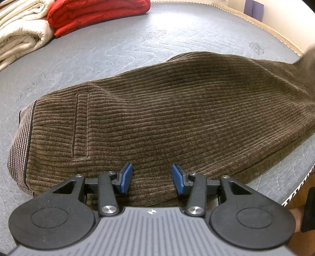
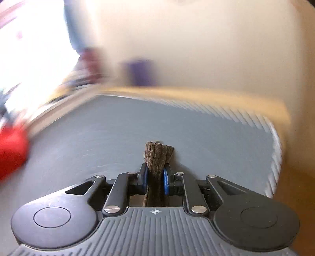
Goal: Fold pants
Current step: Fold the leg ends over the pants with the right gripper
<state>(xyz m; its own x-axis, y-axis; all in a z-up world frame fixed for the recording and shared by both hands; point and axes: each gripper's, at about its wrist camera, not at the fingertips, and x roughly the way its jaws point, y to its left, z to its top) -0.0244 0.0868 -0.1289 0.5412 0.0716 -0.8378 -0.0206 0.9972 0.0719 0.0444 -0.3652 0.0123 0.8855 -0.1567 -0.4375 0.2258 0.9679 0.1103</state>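
Observation:
Brown corduroy pants (image 1: 167, 110) lie across the grey mattress (image 1: 118, 45), striped waistband at the left, legs running to the right, where the cloth rises out of view. My left gripper (image 1: 152, 178) is open and empty, hovering just above the near edge of the pants. My right gripper (image 2: 155, 173) is shut on a bunched fold of the brown pants (image 2: 157, 155) and holds it above the mattress (image 2: 118, 137); the right wrist view is motion-blurred.
A folded red blanket (image 1: 94, 13) and a folded cream blanket (image 1: 21, 33) lie at the far left of the mattress. The mattress edge and wooden frame (image 1: 275, 33) run along the far right. The red blanket (image 2: 9, 151) shows blurred at left.

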